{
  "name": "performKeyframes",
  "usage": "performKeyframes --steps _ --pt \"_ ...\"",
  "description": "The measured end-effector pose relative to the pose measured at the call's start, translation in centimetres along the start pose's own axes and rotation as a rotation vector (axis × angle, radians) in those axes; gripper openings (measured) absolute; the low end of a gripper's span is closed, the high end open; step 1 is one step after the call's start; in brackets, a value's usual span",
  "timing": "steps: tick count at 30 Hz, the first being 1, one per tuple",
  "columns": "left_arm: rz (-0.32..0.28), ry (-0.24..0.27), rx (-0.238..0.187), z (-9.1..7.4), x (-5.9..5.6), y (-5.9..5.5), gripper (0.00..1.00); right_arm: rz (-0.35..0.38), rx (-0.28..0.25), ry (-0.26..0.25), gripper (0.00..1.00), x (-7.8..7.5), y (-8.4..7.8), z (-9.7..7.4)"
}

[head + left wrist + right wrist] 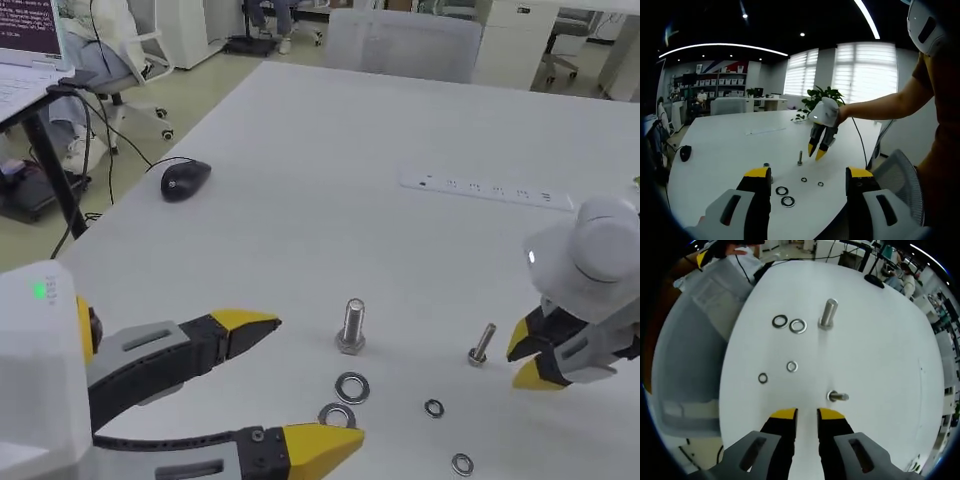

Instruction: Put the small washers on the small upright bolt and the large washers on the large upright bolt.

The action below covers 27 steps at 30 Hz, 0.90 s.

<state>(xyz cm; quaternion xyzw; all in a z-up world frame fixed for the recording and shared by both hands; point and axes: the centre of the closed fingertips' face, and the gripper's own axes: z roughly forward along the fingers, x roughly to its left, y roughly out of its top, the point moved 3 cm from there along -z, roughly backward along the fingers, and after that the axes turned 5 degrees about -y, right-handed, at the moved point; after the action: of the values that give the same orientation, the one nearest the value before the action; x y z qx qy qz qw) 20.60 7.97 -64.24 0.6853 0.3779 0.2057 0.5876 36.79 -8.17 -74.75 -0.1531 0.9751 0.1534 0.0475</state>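
We see the left gripper point(310, 379) spread wide and empty at lower left, with the large washers point(351, 386) just right of its tips, below the large bolt point(351, 325). The right gripper point(525, 358) is barely parted and empty, just right of the small bolt point(481, 344), with the small washers point(433, 407) lower down. The white table point(330, 170) runs wide above the bolts.

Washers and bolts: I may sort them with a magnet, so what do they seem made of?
Large bolt and small bolt: silvery grey with bright glints, likely steel, perhaps zinc-plated. Large washers and small washers: same shiny grey rings, probably plated steel. Magnetism cannot be judged here.
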Motion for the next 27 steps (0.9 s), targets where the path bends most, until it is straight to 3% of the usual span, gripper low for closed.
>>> performKeyframes --steps 16,27 --pt "0.028 0.0 -0.021 -0.5 -0.9 0.9 0.6 -0.047 -0.024 0.073 0.16 4.7 2.5 2.3" --pt "0.036 -0.003 -0.034 -0.5 -1.0 1.2 0.6 -0.048 -0.006 0.093 0.17 6.5 2.7 4.1"
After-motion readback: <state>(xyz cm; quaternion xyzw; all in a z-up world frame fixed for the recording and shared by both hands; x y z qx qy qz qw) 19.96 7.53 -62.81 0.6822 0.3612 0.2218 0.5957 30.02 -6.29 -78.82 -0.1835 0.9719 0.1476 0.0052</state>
